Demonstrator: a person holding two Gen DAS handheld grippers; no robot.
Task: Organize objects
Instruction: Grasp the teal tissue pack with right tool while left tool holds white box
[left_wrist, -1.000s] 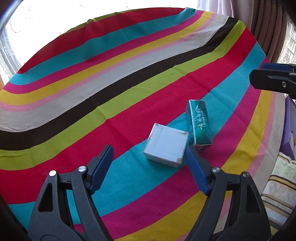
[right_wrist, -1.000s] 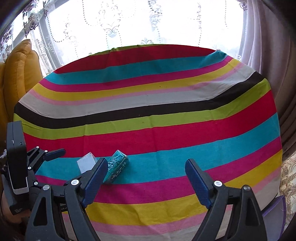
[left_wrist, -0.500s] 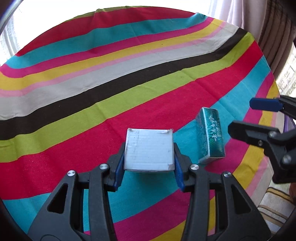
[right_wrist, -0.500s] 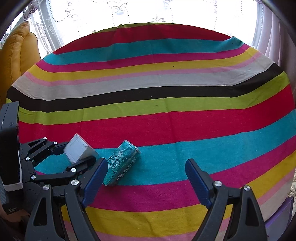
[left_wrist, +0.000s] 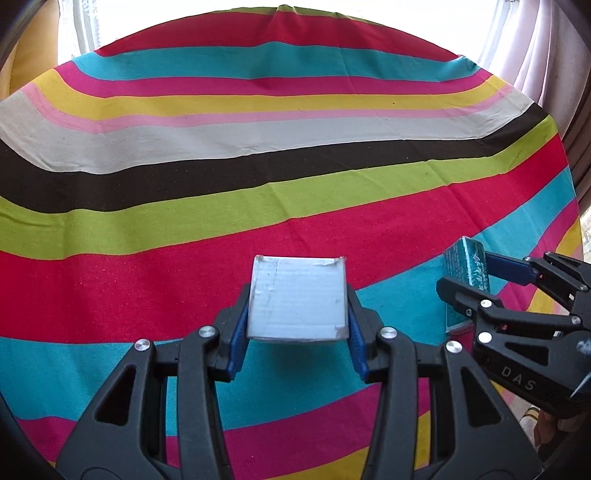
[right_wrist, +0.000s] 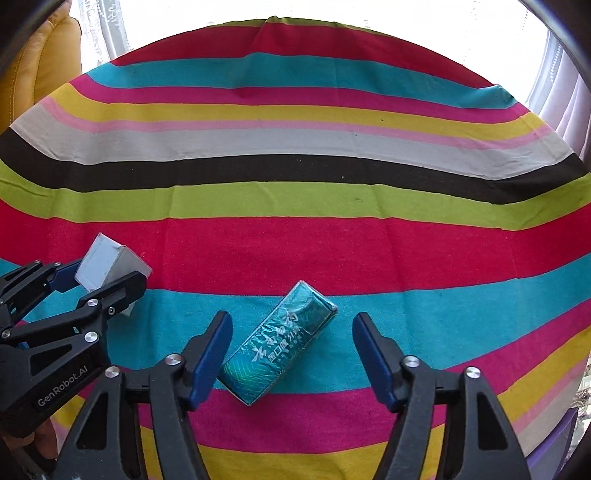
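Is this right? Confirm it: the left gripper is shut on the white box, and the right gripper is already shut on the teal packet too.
Not quite. The left gripper is shut on the white box, but the right gripper is open. The right wrist view shows the teal packet lying on the striped tablecloth between its spread fingers, with a clear gap beside the right finger.

Striped cloth (right_wrist: 295, 236) beyond teal packet (right_wrist: 280, 347) lies open.

**Black clamps, blue pads**

Each tool is black plastic with triangular cut-outs, silver screw heads and blue pads on its fingers. The left tool (left_wrist: 297, 325) reads "GenRobot.AI" along its side; the right tool (right_wrist: 291, 354) shows "DAS".
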